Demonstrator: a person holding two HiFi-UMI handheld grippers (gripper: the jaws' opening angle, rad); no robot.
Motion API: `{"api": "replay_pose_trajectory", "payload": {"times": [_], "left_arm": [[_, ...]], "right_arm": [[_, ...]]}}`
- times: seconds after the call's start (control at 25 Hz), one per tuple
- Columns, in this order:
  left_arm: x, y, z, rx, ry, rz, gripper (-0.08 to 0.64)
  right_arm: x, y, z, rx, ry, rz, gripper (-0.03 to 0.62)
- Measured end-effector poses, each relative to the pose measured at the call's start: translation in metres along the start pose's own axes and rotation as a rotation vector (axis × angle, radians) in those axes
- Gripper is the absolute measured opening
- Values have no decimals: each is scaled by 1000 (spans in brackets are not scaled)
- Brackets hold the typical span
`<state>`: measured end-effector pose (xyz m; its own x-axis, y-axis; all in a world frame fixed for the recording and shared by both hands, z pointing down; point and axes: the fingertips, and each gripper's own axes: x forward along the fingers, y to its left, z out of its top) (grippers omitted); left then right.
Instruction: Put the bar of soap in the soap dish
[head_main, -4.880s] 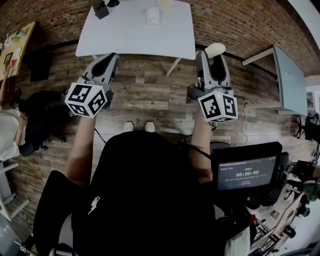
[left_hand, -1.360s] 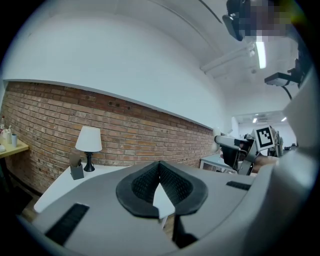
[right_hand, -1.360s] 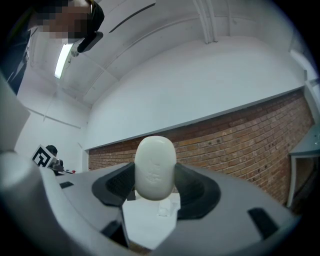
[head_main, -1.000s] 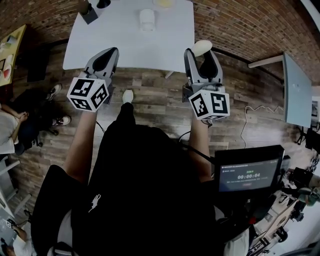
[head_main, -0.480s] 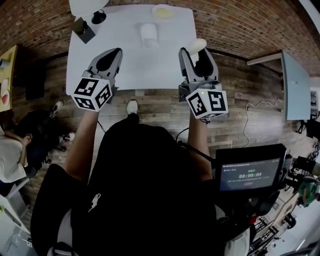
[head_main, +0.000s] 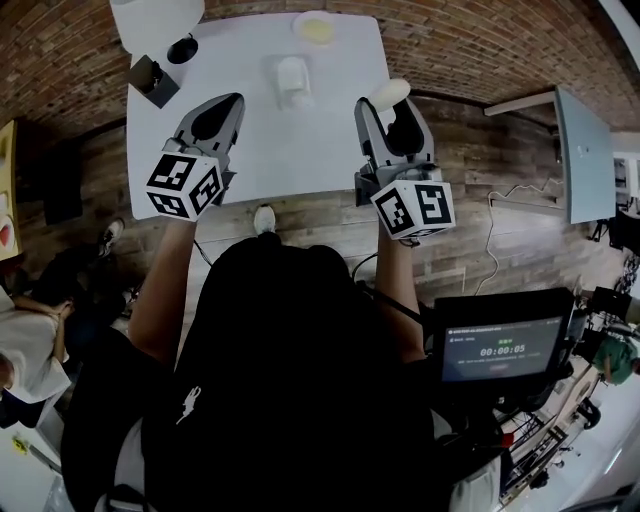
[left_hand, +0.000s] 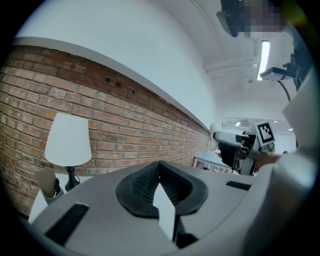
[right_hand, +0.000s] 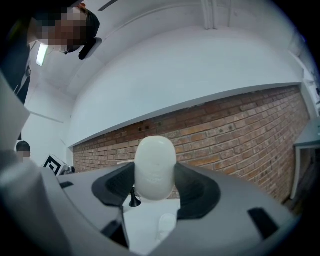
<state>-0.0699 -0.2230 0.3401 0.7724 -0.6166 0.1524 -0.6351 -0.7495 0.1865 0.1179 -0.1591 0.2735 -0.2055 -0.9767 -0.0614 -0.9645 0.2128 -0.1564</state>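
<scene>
A white oval bar of soap (head_main: 392, 92) sticks up between the jaws of my right gripper (head_main: 393, 102), which is shut on it just past the white table's (head_main: 250, 150) right side. In the right gripper view the soap (right_hand: 155, 167) fills the gap of that gripper (right_hand: 155, 184). A white rounded soap dish (head_main: 292, 80) lies on the table's far middle, and shows below the soap as the dish (right_hand: 166, 226). My left gripper (head_main: 217, 108) hovers over the table's left half, jaws together with nothing in them; the left gripper (left_hand: 160, 181) faces the brick wall.
A white-shaded lamp (head_main: 155, 15) and a dark box (head_main: 152, 78) stand at the table's far left corner, and a small round yellowish dish (head_main: 317, 27) sits at its far edge. A second table (head_main: 582, 150) stands to the right, a monitor (head_main: 497, 345) near my right hip, a seated person (head_main: 25, 340) to the left.
I have walked up to the table: it has come nearer in view and both grippers now reach over or beside its near part. The soap stays held in the right gripper throughout.
</scene>
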Motion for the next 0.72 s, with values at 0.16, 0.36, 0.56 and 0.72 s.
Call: {"api": "replay_pose_trajectory", "payload": {"times": [0.16,0.36,0.56,0.72], "left_arm": [[8,10,-1,-9,4,-26,6],[11,22,-5,-21,5,-39,6],[13,29,-5,-25,1,-45,6],[13,31,-5,-26,9,-44,6]], "right_arm": [[9,-2,-5,10,7,-27,253],[16,2,-10,11,14,-39,253],[21,6,-14,10,23,-38,253],[27,9,-13,15,24,-30,253]]}}
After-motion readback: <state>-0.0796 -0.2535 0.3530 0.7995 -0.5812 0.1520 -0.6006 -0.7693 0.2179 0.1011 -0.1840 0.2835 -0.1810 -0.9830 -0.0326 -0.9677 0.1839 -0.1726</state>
